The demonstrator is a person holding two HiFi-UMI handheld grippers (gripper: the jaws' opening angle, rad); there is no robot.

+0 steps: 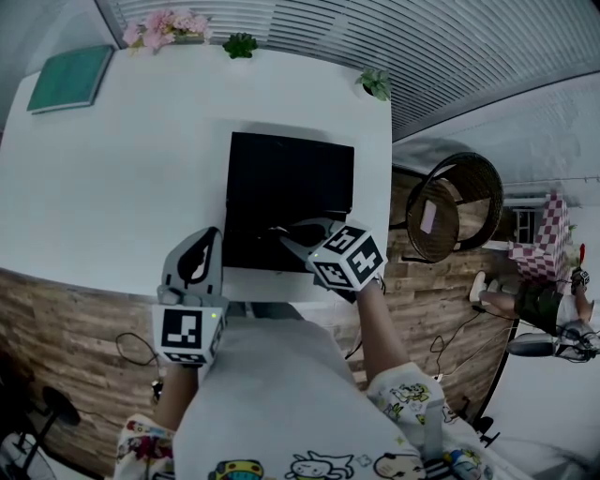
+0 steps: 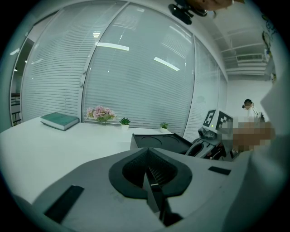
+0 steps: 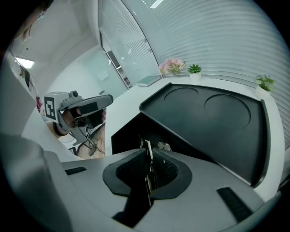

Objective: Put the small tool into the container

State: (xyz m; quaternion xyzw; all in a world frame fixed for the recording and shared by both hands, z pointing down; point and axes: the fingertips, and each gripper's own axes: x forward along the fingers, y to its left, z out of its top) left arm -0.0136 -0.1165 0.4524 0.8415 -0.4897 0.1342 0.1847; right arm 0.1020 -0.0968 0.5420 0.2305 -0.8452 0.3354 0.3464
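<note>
I see my right gripper with jaws clamped on what looks like a small metal tool beside the black container, and my left gripper with jaws together.

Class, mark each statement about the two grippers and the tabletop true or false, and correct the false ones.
1. The right gripper is shut on the small tool. True.
2. The left gripper holds the green book. False: its jaws are together and empty; the book lies at the white table's far left corner.
3. The black container stands on the table. True.
4. The pink flowers stand on the container. False: they stand at the table's far edge.
</note>
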